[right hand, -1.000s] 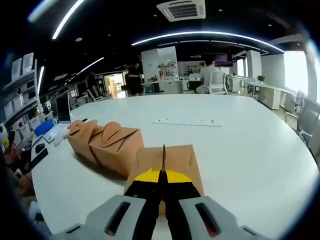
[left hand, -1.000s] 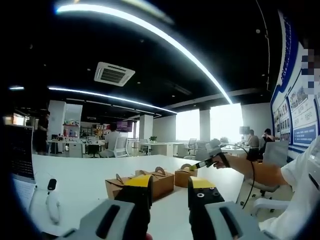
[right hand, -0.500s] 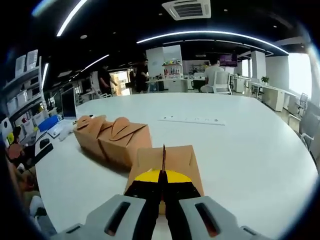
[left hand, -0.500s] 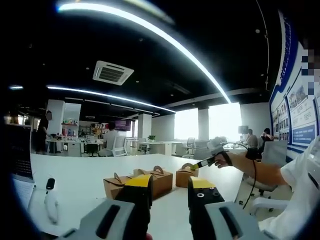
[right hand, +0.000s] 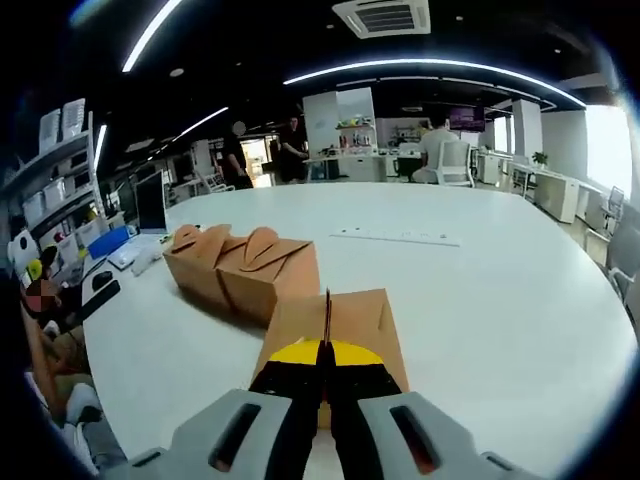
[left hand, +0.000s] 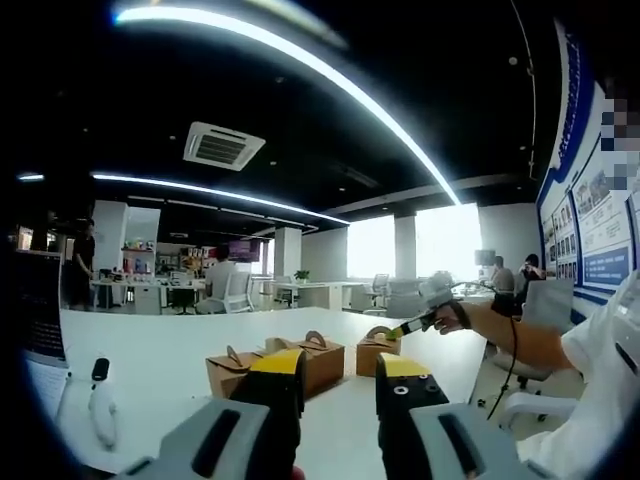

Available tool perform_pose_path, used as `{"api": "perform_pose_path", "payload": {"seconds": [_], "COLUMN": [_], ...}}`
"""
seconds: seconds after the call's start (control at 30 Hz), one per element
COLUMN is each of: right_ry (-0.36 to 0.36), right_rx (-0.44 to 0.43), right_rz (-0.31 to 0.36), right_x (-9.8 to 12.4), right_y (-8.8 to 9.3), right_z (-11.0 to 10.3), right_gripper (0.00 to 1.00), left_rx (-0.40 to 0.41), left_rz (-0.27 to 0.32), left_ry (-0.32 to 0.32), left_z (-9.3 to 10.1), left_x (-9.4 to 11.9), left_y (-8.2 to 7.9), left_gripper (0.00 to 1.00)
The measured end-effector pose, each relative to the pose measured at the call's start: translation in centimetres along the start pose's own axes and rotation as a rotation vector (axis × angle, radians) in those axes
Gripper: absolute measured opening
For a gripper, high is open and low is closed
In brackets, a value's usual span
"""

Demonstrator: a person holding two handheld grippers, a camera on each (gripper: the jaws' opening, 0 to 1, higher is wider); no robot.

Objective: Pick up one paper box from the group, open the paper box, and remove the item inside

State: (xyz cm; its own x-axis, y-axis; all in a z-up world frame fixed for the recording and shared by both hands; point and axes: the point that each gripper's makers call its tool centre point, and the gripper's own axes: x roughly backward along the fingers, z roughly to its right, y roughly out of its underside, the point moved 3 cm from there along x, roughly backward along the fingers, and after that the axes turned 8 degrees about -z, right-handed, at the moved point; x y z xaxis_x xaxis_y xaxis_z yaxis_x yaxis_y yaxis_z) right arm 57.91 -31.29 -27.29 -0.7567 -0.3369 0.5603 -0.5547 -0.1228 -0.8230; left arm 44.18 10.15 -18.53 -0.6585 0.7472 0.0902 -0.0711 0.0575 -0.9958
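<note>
In the right gripper view my right gripper [right hand: 326,362] is shut on the upright handle flap of a brown paper box [right hand: 340,322], held just off the white table [right hand: 500,300]. Two more brown boxes [right hand: 245,272] stand side by side to its left. In the left gripper view my left gripper [left hand: 340,375] is open with nothing between its jaws, hovering over the near table edge. Beyond it sit the two grouped boxes [left hand: 268,362], and to their right the held box [left hand: 378,352] hangs from the right gripper [left hand: 398,328], with a person's hand behind it.
A white handset-like device [left hand: 98,405] and a laptop [left hand: 40,310] lie at the left of the table [left hand: 180,350]. A power strip [right hand: 395,237] lies farther across the table. Office desks, chairs and people stand in the background.
The held box has drifted a little to the right, away from the two grouped boxes. The left gripper has stayed where it was, still open.
</note>
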Motion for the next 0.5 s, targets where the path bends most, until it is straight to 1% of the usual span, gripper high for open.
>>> {"api": "perform_pose_path", "payload": {"seconds": [0.23,0.5], "right_ry": [-0.022,-0.041], "right_rx": [0.0,0.011], "right_rz": [0.006,0.009], "right_x": [0.6,1.4], "right_y": [0.9,1.4], "right_z": [-0.8,-1.8], "right_gripper": [0.03,0.03], "left_rx": [-0.002,-0.003], "left_rz": [-0.002,-0.005], "left_ry": [0.002,0.005], "left_z": [0.1,0.3], "left_x": [-0.1,-0.2], "left_y": [0.0,0.1], "left_gripper": [0.3,0.3]}}
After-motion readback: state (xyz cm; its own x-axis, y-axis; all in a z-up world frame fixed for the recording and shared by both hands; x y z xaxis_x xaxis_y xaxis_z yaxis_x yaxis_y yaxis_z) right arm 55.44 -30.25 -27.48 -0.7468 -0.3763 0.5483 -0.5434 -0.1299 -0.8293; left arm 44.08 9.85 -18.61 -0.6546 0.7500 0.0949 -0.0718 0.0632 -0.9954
